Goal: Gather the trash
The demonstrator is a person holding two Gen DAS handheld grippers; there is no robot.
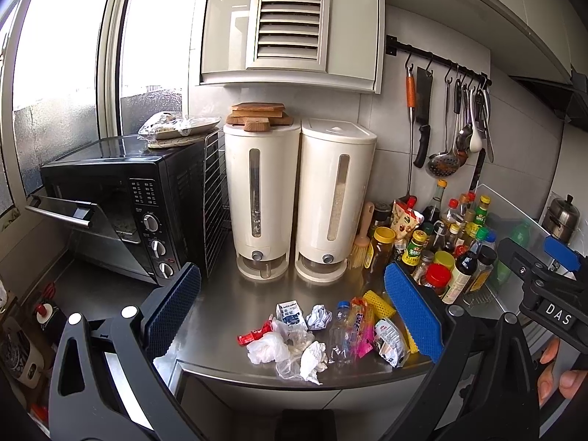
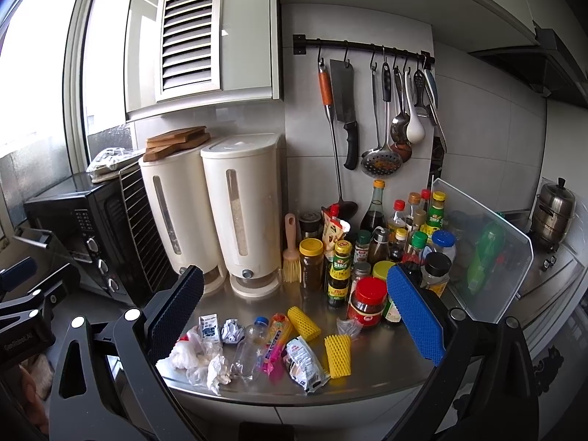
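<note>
Trash lies on the steel counter (image 1: 228, 301) near its front edge: a small milk carton (image 1: 290, 314), a crumpled foil ball (image 1: 319, 316), white tissues (image 1: 312, 360), a clear plastic bottle (image 1: 341, 330), a pink wrapper (image 1: 362, 330), a snack packet (image 1: 389, 341) and yellow foam nets (image 2: 338, 354). My left gripper (image 1: 294, 316) is open and empty, held above and in front of the pile. My right gripper (image 2: 294, 316) is open and empty too, above the same trash (image 2: 253, 345). The right gripper also shows at the right edge of the left wrist view (image 1: 544, 279).
Two white grain dispensers (image 1: 297, 198) stand at the back. A black oven (image 1: 121, 213) with its door ajar is on the left. Many sauce bottles and jars (image 2: 386, 257) crowd the right. Knives and ladles (image 2: 386, 117) hang on a wall rail. A clear bin (image 2: 485, 253) stands at the right.
</note>
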